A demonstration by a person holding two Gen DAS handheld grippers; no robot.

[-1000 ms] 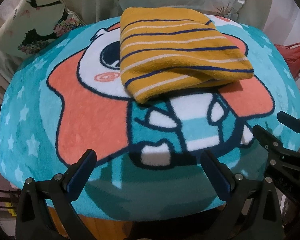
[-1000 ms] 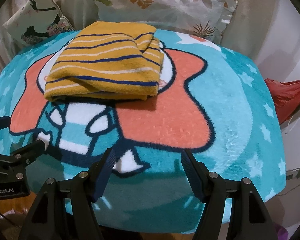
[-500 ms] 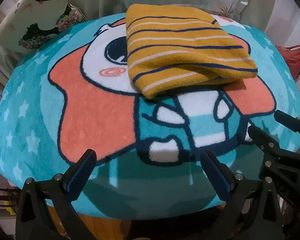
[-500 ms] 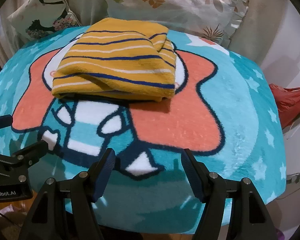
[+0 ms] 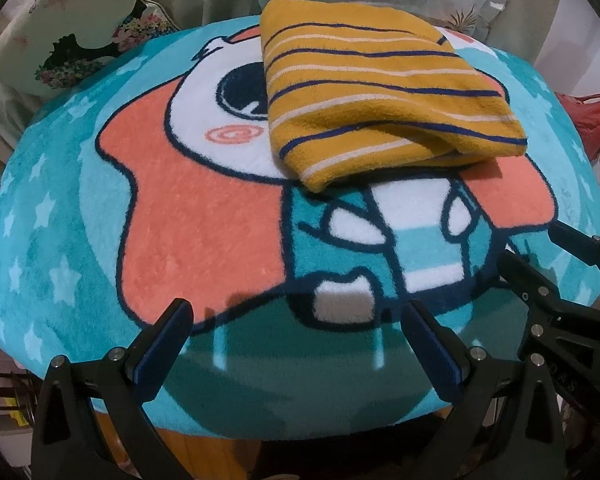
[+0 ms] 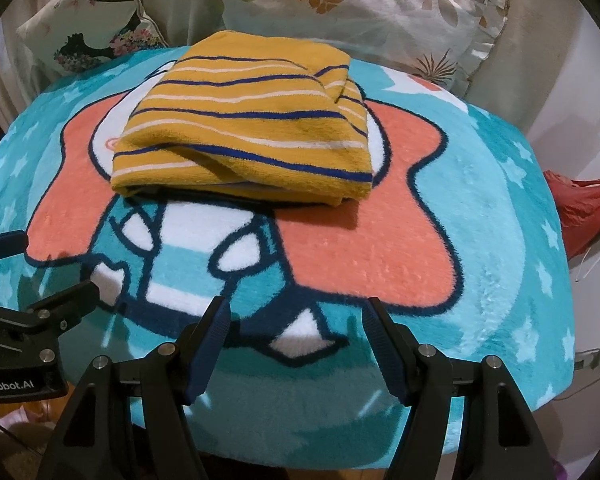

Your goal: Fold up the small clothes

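Both tongs gape wide and empty over the near edge of the round teal cartoon-print plush rug (image 5: 60, 264): left gripper (image 5: 296, 344), then right gripper (image 6: 296, 340). Folded mustard terry garment with navy and white stripes (image 6: 244, 128) lies toward the far edge. If another fold is wanted, I'd pinch the two near corners evenly, lifting together.

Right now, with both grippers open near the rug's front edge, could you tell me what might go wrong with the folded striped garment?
1. The striped garment is folded, but its front layers gape loosely; a snagging finger could reopen it.
2. The left gripper and right gripper sit close together, so they may collide.
3. The plush rug could catch a low fingertip.
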